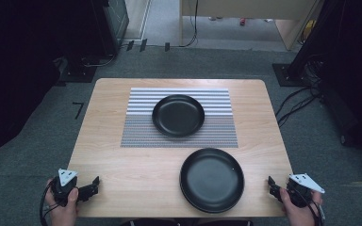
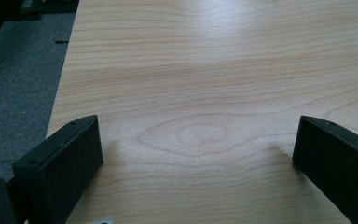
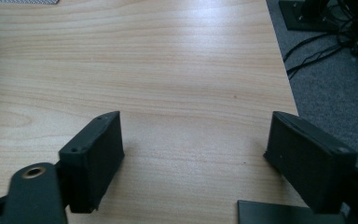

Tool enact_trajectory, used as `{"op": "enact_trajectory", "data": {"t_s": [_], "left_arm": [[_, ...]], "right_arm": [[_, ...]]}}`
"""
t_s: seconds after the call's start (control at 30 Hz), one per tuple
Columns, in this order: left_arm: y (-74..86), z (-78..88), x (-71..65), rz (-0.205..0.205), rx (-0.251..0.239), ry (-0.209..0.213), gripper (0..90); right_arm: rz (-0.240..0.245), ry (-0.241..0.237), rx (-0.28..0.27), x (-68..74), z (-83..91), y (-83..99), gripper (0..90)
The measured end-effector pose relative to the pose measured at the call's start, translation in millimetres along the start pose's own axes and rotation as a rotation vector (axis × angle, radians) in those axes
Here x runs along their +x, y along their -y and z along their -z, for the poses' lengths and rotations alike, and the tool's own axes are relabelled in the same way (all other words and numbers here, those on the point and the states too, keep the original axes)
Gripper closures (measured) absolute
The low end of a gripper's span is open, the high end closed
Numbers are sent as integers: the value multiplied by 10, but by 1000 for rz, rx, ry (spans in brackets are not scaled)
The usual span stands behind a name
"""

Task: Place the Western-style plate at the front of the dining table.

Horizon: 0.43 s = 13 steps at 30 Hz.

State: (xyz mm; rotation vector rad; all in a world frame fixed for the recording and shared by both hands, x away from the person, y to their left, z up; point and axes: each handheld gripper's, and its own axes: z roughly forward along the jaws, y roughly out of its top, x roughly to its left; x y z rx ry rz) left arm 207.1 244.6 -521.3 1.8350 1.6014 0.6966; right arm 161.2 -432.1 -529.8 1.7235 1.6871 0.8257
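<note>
Two black plates lie on a light wooden table (image 1: 122, 155). The smaller plate (image 1: 178, 115) rests on a grey striped placemat (image 1: 136, 127) at the table's middle. The larger plate (image 1: 211, 179) sits near the front edge, right of centre. At the front left corner a hand holds my left gripper (image 1: 93, 185), open, with bare wood between its jaws (image 2: 198, 140). My right gripper (image 1: 274, 187) is held at the front right corner, open, over bare table (image 3: 193, 135) beside the right edge.
Grey carpet (image 1: 311, 141) surrounds the table. Black cables (image 1: 294, 101) and a stand base lie on the floor at the right. Dark equipment stands at the back left, and light wooden furniture at the back.
</note>
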Motion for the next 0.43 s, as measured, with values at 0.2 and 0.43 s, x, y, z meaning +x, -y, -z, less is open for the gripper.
{"op": "enact_trajectory", "data": {"t_s": [0.2, 0.43], "left_arm": [[1, -2, 2, -3, -2, 4, 9], [0, -3, 4, -4, -3, 5, 9]], "right_arm": [[0, 0, -16, 1, -30, 10, 126], [0, 2, -18, 2, -30, 13, 124]]}}
